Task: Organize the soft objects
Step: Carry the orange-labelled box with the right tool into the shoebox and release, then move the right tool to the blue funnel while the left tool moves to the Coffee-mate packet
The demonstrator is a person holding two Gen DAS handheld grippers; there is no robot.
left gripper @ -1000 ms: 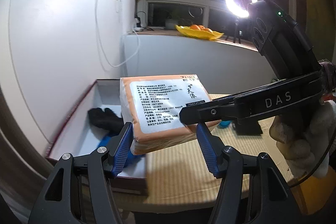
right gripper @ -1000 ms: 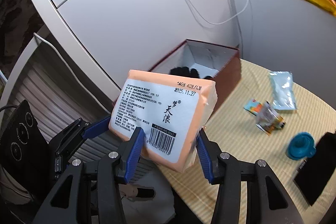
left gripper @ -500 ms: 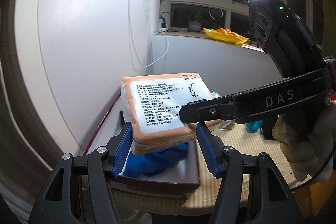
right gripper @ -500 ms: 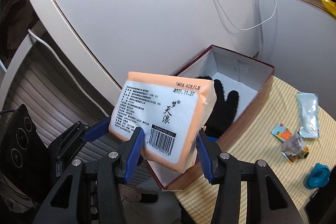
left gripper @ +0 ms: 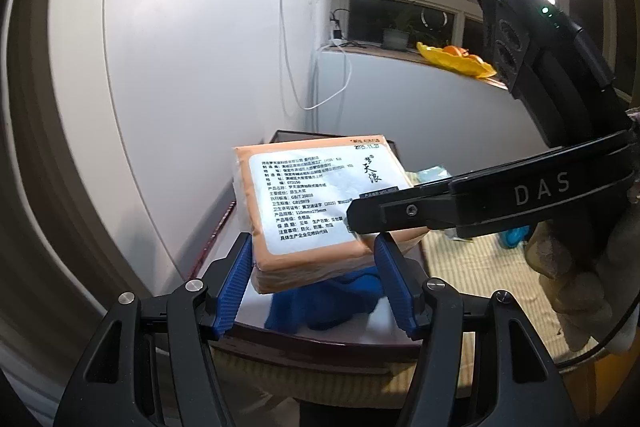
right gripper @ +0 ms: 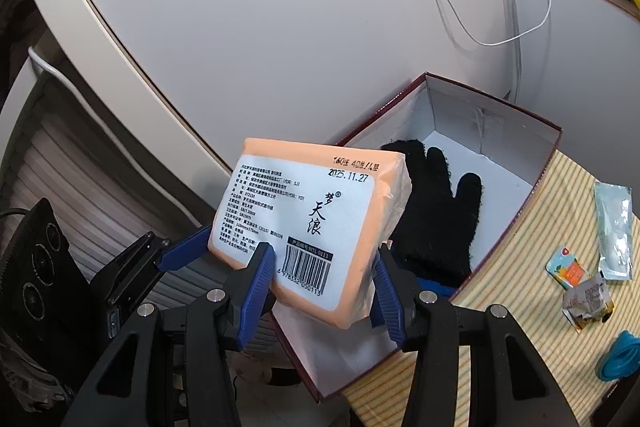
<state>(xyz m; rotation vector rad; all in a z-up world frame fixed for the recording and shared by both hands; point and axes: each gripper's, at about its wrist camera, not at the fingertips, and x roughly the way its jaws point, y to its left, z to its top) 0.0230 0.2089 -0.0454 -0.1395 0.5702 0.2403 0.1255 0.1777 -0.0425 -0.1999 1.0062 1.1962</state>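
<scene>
An orange tissue pack (left gripper: pixel 320 203) with a white printed label is held by both grippers above the near end of an open maroon box (right gripper: pixel 516 115) with a white inside. My left gripper (left gripper: pixel 314 267) is shut on one end of the pack. My right gripper (right gripper: pixel 324 271) is shut on the barcode end of the pack (right gripper: pixel 316 227), and its black body (left gripper: pixel 520 191) reaches in from the right in the left wrist view. A black glove (right gripper: pixel 440 211) lies in the box. A blue cloth (left gripper: pixel 328 303) lies in the box under the pack.
The box stands on a yellow striped tablecloth (right gripper: pixel 540 307) against a white wall. Small snack packets (right gripper: pixel 580 283), a pale sachet (right gripper: pixel 614 231) and a blue round object (right gripper: pixel 618 359) lie on the cloth to the right. A yellow bowl of oranges (left gripper: pixel 456 61) sits on the window sill.
Both grippers have carried the tissue pack toward the box: it now hangs over the box's near end, and the glove and box interior fill more of the right wrist view.
</scene>
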